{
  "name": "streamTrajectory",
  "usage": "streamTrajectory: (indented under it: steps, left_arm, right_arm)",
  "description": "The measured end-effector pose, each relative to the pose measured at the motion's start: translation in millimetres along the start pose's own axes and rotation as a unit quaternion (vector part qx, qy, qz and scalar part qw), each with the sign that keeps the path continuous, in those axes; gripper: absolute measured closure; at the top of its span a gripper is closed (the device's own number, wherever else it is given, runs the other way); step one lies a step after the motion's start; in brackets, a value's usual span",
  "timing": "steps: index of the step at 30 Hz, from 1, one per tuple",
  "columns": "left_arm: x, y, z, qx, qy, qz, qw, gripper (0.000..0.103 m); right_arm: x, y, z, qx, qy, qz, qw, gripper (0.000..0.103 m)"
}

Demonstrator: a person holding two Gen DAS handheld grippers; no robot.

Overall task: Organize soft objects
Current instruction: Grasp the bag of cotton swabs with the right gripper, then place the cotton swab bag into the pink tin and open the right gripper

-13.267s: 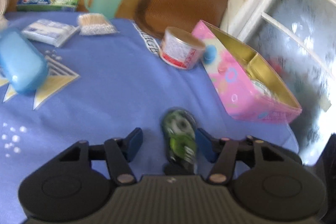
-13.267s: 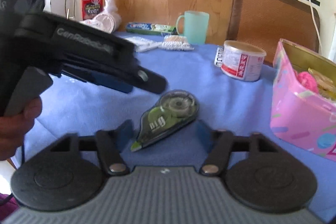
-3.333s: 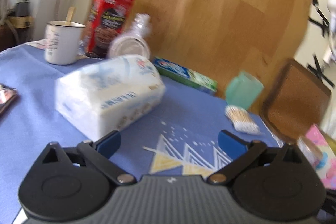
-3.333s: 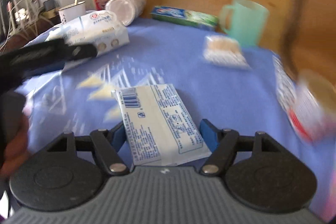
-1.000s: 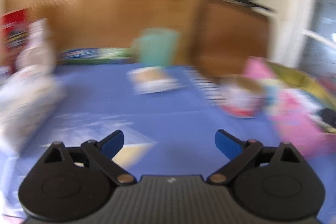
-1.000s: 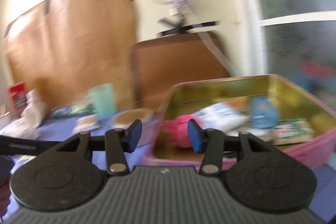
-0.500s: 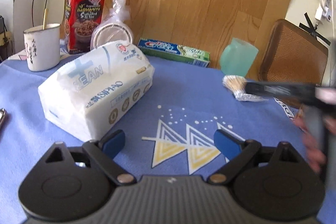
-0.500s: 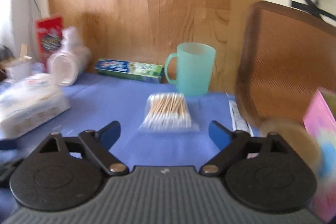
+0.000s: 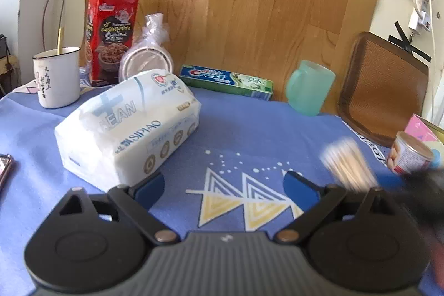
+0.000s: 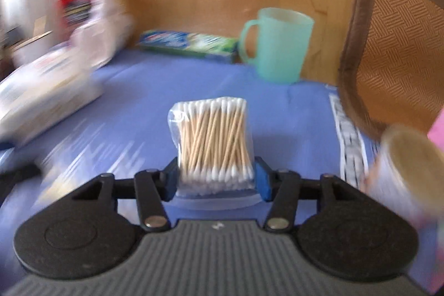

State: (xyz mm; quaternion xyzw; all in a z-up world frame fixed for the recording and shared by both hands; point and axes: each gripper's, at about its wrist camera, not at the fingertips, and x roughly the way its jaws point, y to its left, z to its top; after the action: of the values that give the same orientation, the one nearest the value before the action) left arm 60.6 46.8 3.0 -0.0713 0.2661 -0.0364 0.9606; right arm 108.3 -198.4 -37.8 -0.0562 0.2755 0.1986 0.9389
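Right gripper: my jaws are closing, with the pack of cotton swabs between them; the blue pads sit against its two sides at the near end.
Pack of cotton swabs: a clear bag of wooden-stick swabs, lying on the blue cloth of the surface, reaching away from me toward the teal mug.
Left gripper: my jaws are spread wide with nothing between them, just above the triangle print on the cloth.
Tissue pack: a big white soft pack on the surface, just beyond my left finger; I cannot tell if they touch.
Pink box: at the far right edge, behind a tin can.
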Motion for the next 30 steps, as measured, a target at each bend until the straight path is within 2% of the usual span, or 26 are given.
streamTrajectory:
  steps: [3, 5, 6, 8, 9, 10, 12, 14, 16, 18, 21, 23, 24, 25, 28, 30]
  left_arm:
    - [0.4, -4.0, -0.9, 0.011, 0.011, -0.012, 0.9998, 0.004]
    - [1.2, -8.0, -1.2, 0.023, 0.022, -0.024, 0.9992, 0.004]
    - [0.8, -10.5, -1.3, 0.03, 0.026, -0.034, 0.9986, 0.004]
    - [-2.5, -17.1, -2.7, 0.038, 0.032, -0.052, 0.9975, 0.004]
    - [-4.6, -19.9, -3.3, 0.031, 0.039, -0.07, 0.9963, 0.004]
    - [-6.3, -22.2, -4.1, 0.017, 0.049, -0.096, 0.994, 0.004]
    - [-12.4, -34.4, -6.6, -0.006, 0.067, -0.157, 0.9852, 0.008]
    - [-19.7, -55.1, -8.3, 0.009, 0.077, -0.197, 0.9774, 0.015]
    - [-26.4, -79.0, -10.0, 0.037, 0.086, -0.233, 0.968, 0.028]
    - [-29.3, -104.0, -15.6, 0.069, 0.108, -0.263, 0.9563, 0.033]
    - [-20.6, -135.5, -32.4, 0.117, 0.149, -0.259, 0.9472, 0.044]
    - [-21.0, -140.6, -38.6, 0.11, 0.148, -0.277, 0.943, 0.052]
    - [-22.1, -144.4, -37.7, 0.109, 0.154, -0.284, 0.9401, 0.054]
    - [-24.6, -149.2, -34.9, 0.113, 0.152, -0.281, 0.9408, 0.055]
    - [-35.8, -163.8, -21.1, 0.124, 0.131, -0.295, 0.9382, 0.056]
    - [-45.3, -182.6, -8.4, 0.138, 0.112, -0.312, 0.9333, 0.056]
  right_arm:
    - [-52.1, 7.1, -39.9, -0.02, -0.006, 0.031, 0.999, 0.046]
    - [-85.1, 8.6, -66.2, -0.038, -0.01, 0.035, 0.999, 0.045]
    - [-98.2, 7.6, -77.8, -0.046, -0.012, 0.027, 0.999, 0.043]
    - [-121.7, 4.8, -100.2, -0.05, -0.027, 0.007, 0.998, 0.031]
    - [-131.1, 2.4, -110.9, -0.046, -0.035, -0.013, 0.998, 0.02]
    - [-140.0, -1.1, -120.9, -0.039, -0.044, -0.036, 0.998, 0.017]
    - [-148.9, -7.7, -134.9, -0.019, -0.05, -0.055, 0.997, 0.017]
    - [-154.8, -9.0, -146.4, 0.005, -0.059, -0.059, 0.996, 0.017]
    - [-156.3, -8.3, -150.4, 0.017, -0.066, -0.055, 0.996, 0.019]
    - [-158.0, -4.8, -151.7, 0.009, -0.073, -0.052, 0.996, 0.02]
    - [-155.3, -3.7, -150.4, -0.001, -0.078, -0.049, 0.996, 0.031]
    - [-151.2, -4.8, -149.3, 0.005, -0.08, -0.04, 0.996, 0.04]
    - [-151.5, -4.9, -149.1, 0.01, -0.084, -0.031, 0.996, 0.049]
    - [-151.0, -4.6, -147.9, 0.013, -0.087, -0.024, 0.996, 0.054]
    - [-156.4, -3.1, -148.8, 0.004, -0.107, -0.052, 0.993, 0.058]
    - [-169.2, -9.9, -147.0, 0.016, -0.14, -0.064, 0.988, 0.058]
